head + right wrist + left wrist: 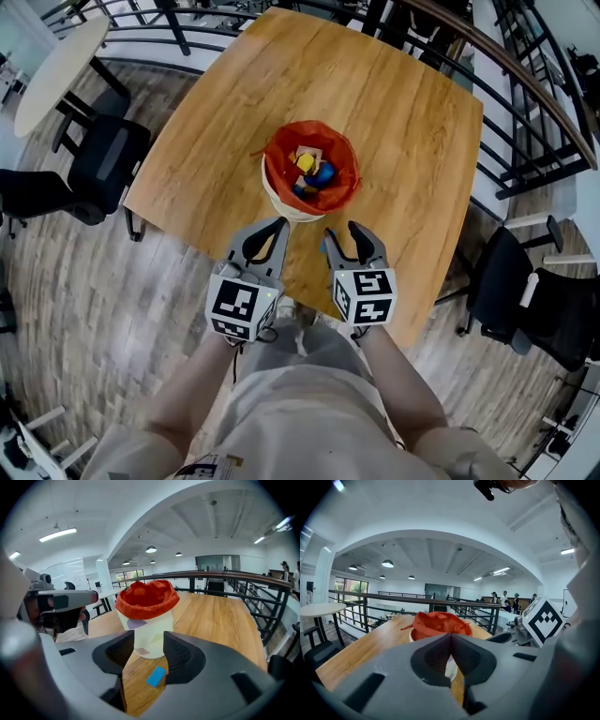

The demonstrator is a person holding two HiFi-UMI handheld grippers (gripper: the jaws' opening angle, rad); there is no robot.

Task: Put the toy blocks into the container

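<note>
Several toy blocks lie inside the red-lined white container near the middle of the tabletop, and one flat blue block rests on the wood toward the near edge. The right hand-held gripper has its jaws wide apart with that block showing between them. The left hand-held gripper beside it has its jaws together on nothing.

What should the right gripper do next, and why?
Probably lower the right gripper onto the flat blue rectangular block and close on it. Its jaws stand apart and empty, and that block lies on the wooden table, just short of the white, red-lined container, not inside it.
</note>
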